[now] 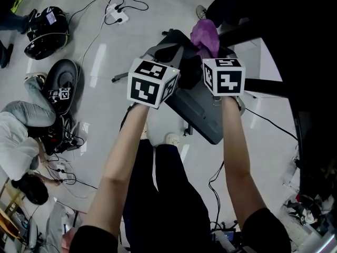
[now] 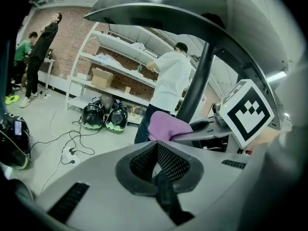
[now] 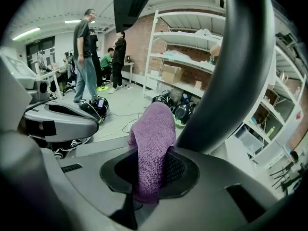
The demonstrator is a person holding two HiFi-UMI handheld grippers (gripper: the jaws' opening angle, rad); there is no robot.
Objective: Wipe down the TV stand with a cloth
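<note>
Purple cloth (image 3: 153, 129), clamped in my right claw (image 3: 149, 170) near the dark post (image 3: 240, 71), may slip mid-wipe; left claw (image 2: 156, 165) clenched empty.

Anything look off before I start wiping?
Nothing spilled or damaged. The cloth is bunched in the right gripper, sticking up past its fingers rather than spread flat; the left gripper is shut, empty. Loose cables lie on the floor.
</note>
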